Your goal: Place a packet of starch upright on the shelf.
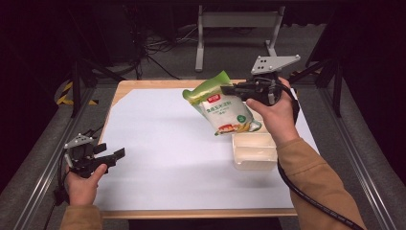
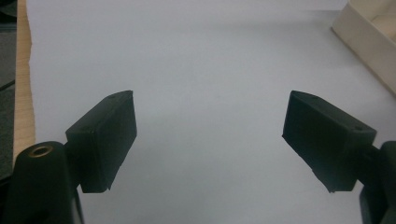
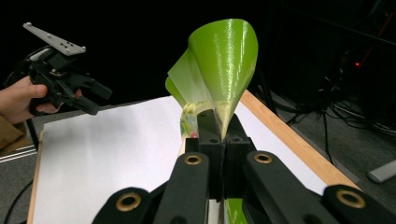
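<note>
One green pouch [image 1: 222, 105], right gripper [image 1: 230, 89] clamping

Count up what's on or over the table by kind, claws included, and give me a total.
Snack bags: 1, green and white bag, held in the air by the right claw
Plastic tubs: 1, pale tub on the white sheet
Claws: 2, the right and the left claw, open and empty
Total: 4

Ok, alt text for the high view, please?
The right tongs hold a green-and-white food pouch up above a pale rectangular container on a white-covered table. The left tongs are open near the table's left edge.
</note>
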